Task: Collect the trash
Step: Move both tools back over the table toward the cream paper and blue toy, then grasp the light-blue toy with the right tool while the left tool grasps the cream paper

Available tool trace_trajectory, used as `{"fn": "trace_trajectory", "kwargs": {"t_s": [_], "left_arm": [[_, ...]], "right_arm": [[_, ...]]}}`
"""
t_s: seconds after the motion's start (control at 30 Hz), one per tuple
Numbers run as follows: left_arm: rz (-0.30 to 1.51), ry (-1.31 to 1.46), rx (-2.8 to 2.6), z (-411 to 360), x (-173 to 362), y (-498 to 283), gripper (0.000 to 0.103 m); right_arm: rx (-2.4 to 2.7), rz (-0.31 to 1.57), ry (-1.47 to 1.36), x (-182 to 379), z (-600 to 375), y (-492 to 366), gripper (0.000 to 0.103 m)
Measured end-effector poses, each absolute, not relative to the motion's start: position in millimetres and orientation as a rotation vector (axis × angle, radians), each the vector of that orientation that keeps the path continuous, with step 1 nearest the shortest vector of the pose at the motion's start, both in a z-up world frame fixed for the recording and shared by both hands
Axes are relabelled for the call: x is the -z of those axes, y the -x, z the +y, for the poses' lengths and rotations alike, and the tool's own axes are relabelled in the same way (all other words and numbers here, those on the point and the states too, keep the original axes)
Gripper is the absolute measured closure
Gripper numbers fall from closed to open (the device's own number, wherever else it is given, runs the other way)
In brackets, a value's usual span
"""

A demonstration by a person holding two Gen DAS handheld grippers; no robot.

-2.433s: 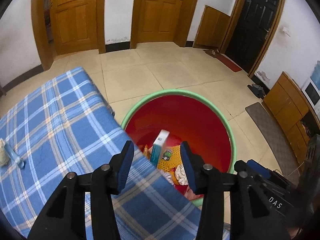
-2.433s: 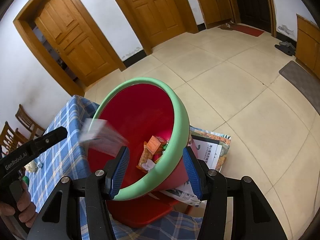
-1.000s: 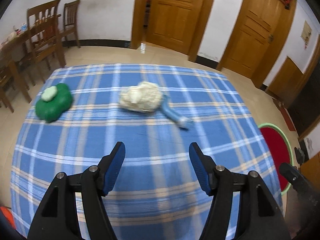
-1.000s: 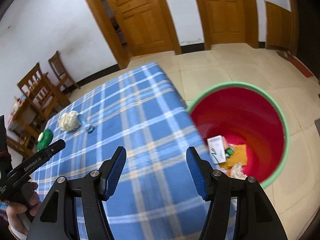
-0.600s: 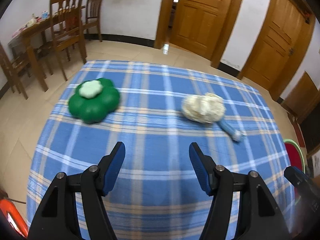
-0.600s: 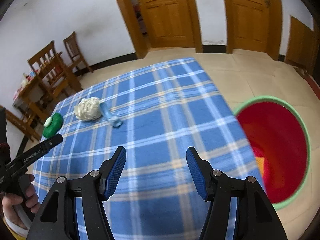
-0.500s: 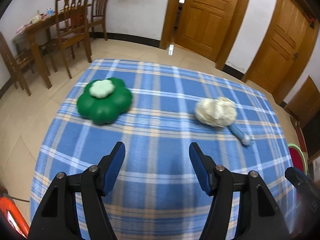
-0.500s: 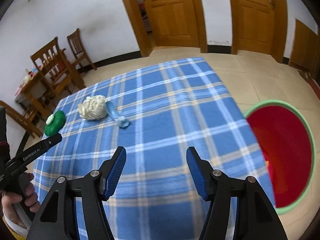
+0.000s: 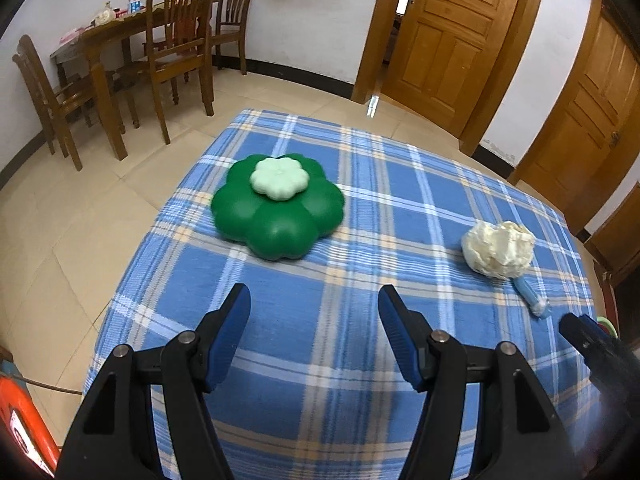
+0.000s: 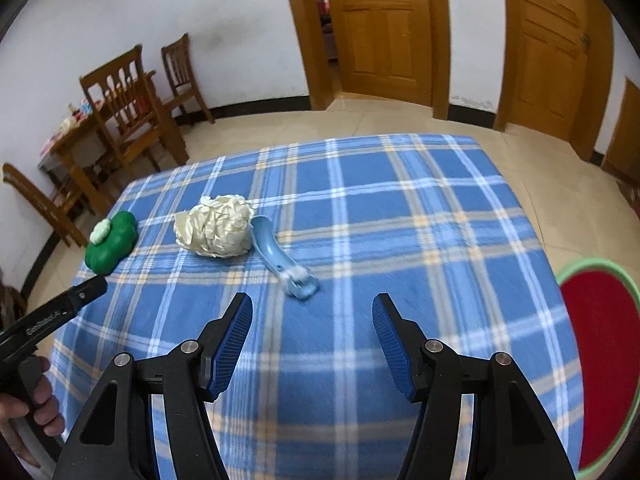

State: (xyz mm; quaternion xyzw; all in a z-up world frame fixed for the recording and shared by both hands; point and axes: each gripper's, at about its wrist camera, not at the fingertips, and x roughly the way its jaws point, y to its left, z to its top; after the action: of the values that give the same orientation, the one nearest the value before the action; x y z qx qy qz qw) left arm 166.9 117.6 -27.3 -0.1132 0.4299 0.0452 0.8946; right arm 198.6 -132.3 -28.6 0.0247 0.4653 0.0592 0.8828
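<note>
Hovering over the blue plaid tablecloth (image 10: pixel 400 208), your left gripper (image 9: pixel 314 312) and right gripper (image 10: pixel 312 320) both gape empty; ahead lie a crumpled cream paper wad (image 10: pixel 216 230) touching a blue disposable razor (image 10: pixel 280 260), a green flower-shaped box (image 9: pixel 278 206) apart; the red bin (image 10: pixel 596 340) sits right.

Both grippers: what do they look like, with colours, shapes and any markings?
The left gripper and the right gripper match: black angular plastic arms with silver pivot screws, ending in tapered fingers faced with ribbed blue pads. In the right wrist view, the left gripper's black body carries white "GenRobot.AI" lettering. No cables show.
</note>
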Motion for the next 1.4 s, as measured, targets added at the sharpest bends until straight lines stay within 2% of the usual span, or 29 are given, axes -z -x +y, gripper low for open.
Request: {"fn": "trace_trajectory", "kwargs": {"t_s": [0.3,0.37,0.4,0.43,0.53,0.97,1.07,1.4], "left_arm": [[0.896,0.246,-0.112,128.6,30.9,-170.5,0.037],[0.897,0.248,-0.11,128.4,31.2,-171.1,0.037],[0.898,0.248,-0.108,127.8,31.3,-171.6,0.037],[0.9,0.249,-0.103,126.1,31.3,-172.1,0.037],[0.9,0.247,-0.084,118.6,29.7,-173.2,0.037],[0.87,0.204,0.073,57.0,6.4,-183.1,0.037],[0.856,0.184,0.088,41.8,2.7,-187.9,0.03],[0.858,0.146,0.12,5.8,8.4,-216.4,0.026]], "right_arm": [[-0.125,1.002,-0.016,56.9,-117.0,-222.0,0.04],[-0.116,0.989,0.009,57.8,-114.3,-222.2,0.056],[-0.118,0.989,0.013,58.1,-114.0,-222.0,0.068],[-0.118,0.988,0.011,58.1,-113.8,-222.4,0.074],[-0.126,0.99,-0.025,56.9,-120.7,-221.1,0.077],[-0.1,0.984,-0.162,38.2,-170.4,-187.8,0.079],[-0.091,0.965,-0.192,31.2,-184.1,-176.0,0.079],[-0.043,0.95,-0.254,21.3,-216.4,-145.6,0.079]]}}
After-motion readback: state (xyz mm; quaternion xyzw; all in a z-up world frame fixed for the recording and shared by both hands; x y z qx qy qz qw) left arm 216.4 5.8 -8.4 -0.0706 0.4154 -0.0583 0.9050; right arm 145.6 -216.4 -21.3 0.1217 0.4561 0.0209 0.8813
